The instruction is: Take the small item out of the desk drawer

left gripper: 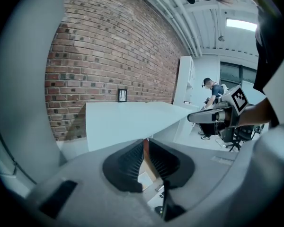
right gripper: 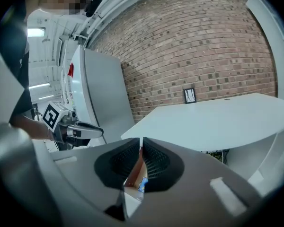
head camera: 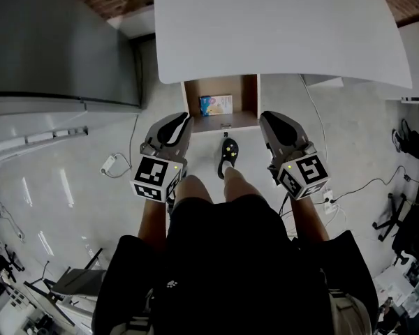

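I see the small printed box (head camera: 216, 105) lying in the open drawer (head camera: 193, 102) under the white surface (head camera: 279, 26). It looks like light cardboard, perhaps crushable, so I'd pinch its edges gently. Left gripper (head camera: 180, 122) and right gripper (head camera: 268, 121) are empty, fingers barely parted.

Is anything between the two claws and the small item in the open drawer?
Nothing visible. The small item lies uncovered in the open drawer; the left claw and right claw flank its front.
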